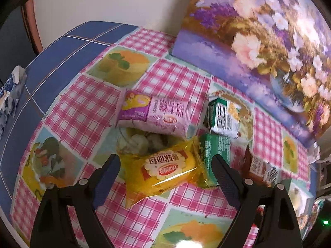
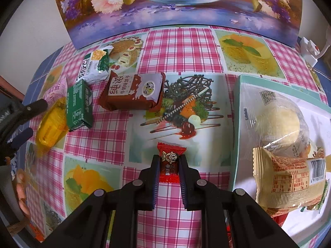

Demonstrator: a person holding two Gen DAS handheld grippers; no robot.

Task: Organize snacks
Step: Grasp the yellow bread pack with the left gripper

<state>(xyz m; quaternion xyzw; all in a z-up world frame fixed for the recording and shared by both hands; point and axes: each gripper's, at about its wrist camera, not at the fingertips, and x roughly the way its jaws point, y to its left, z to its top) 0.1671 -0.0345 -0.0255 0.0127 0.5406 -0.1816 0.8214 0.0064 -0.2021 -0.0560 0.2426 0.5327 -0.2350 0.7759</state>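
Observation:
My left gripper (image 1: 165, 169) is open, its fingers on either side of a yellow snack packet (image 1: 165, 171) lying on the checked tablecloth. Beyond it lie a purple packet (image 1: 157, 113), a dark green packet (image 1: 215, 153), a white-green packet (image 1: 225, 115) and a brown biscuit packet (image 1: 262, 169). My right gripper (image 2: 169, 163) is shut on a small red candy (image 2: 168, 163) above the cloth. The right wrist view also shows the yellow packet (image 2: 51, 128), green packet (image 2: 79, 105), white-green packet (image 2: 93, 68), brown packet (image 2: 134, 93) and the left gripper's fingers (image 2: 35, 105).
A teal-rimmed tray (image 2: 236, 124) at the right holds a bagged bun (image 2: 275, 122) and a beige packet (image 2: 289, 179). A flower painting (image 2: 175, 6) leans on the wall behind. A white power strip (image 2: 309, 51) sits at the far right. A blue-white packet (image 1: 10, 93) lies far left.

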